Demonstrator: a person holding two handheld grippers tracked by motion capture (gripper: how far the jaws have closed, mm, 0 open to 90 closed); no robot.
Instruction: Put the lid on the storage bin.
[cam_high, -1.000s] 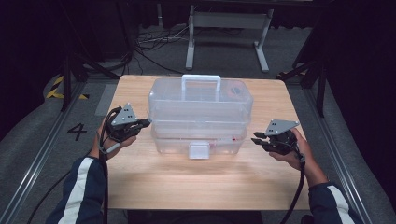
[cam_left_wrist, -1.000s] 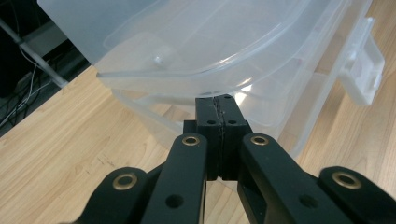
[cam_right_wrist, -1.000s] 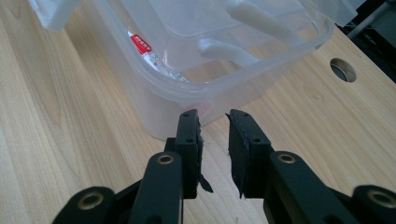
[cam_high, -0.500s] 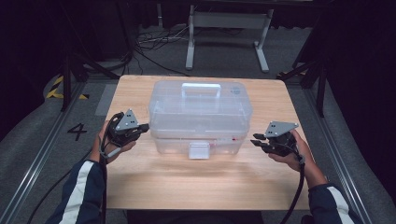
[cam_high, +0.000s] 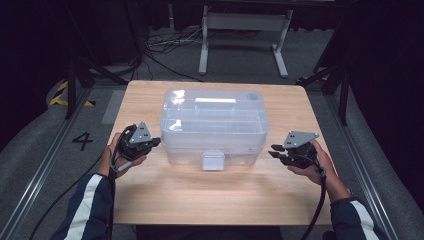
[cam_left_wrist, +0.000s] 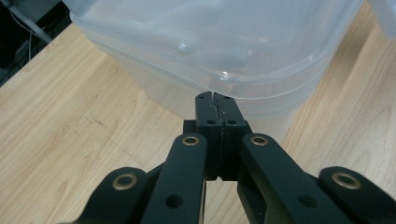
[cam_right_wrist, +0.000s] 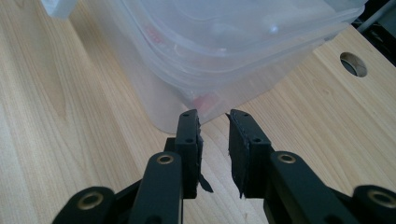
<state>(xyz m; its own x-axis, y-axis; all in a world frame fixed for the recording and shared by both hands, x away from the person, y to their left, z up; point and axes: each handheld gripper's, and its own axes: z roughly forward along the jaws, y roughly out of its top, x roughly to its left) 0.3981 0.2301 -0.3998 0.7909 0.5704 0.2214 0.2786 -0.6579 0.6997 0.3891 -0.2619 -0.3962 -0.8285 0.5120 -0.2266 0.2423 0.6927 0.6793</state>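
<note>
Clear plastic box (cam_high: 214, 125): mid-table, handle now folded flat, earlier upright. My left gripper (cam_high: 154, 142): now lower, jaws pressed together, tips just beside box's left end. My right gripper (cam_high: 272, 152): unmoved, jaws slightly spread, empty, near right end.

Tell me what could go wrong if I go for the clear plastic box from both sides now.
The left gripper is shut, tips near the clear plastic box under its rim; pushing in would likely shove the box sideways. The right gripper stands slightly open, apart from the box; its gap looks too narrow for the rim. The smooth walls may slip.
</note>
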